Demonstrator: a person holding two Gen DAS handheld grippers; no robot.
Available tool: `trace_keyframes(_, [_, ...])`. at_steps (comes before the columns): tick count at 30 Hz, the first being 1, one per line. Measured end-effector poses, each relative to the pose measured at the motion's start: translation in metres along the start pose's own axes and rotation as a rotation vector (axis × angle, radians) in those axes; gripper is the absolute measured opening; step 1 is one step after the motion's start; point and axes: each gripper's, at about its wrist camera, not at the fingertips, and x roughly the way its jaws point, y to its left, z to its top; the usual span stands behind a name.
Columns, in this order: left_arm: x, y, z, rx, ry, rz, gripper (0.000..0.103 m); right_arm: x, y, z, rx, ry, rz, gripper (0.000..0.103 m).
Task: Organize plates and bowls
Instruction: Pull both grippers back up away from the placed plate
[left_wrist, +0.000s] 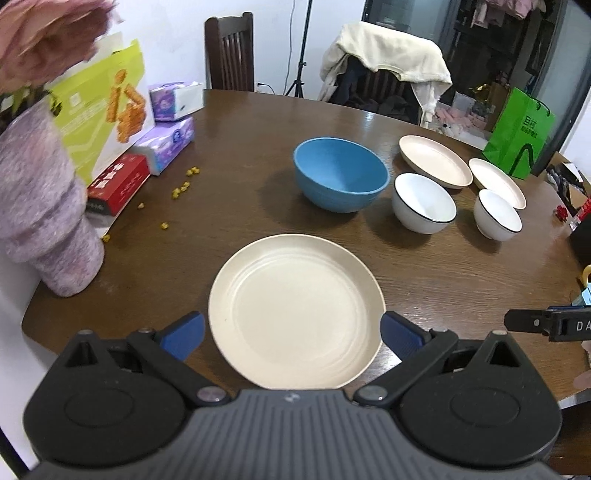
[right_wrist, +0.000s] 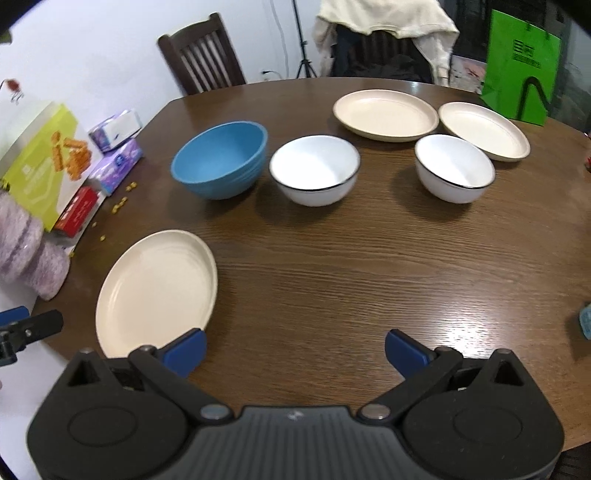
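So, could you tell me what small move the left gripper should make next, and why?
Probably ease the left gripper forward and down onto the near cream plate: its fingers are open either side of the plate's near rim, nothing is held, and the plate lies alone, apart from the others.

Three cream plates (right_wrist: 157, 291) (right_wrist: 386, 114) (right_wrist: 484, 130), one blue bowl (right_wrist: 221, 160) and two white black-rimmed bowls (right_wrist: 314, 173) (right_wrist: 454, 167) rest upright, empty and unstacked: one plate near, alone; two plates far, behind the white bowls.
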Motion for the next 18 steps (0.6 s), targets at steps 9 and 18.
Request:
trace_keyframes(9, [0.003, -0.022, 0.012, 0.046, 0.004, 0.006, 0.103, -0.003, -0.034, 0.005, 0.062, -0.018, -0.006, 0.103])
trace_keyframes(18, [0.016, -0.041, 0.036, 0.033, 0.011, 0.007, 0.103, 0.010, -0.048, 0.032, 0.044, -0.009, 0.006, 0.103])
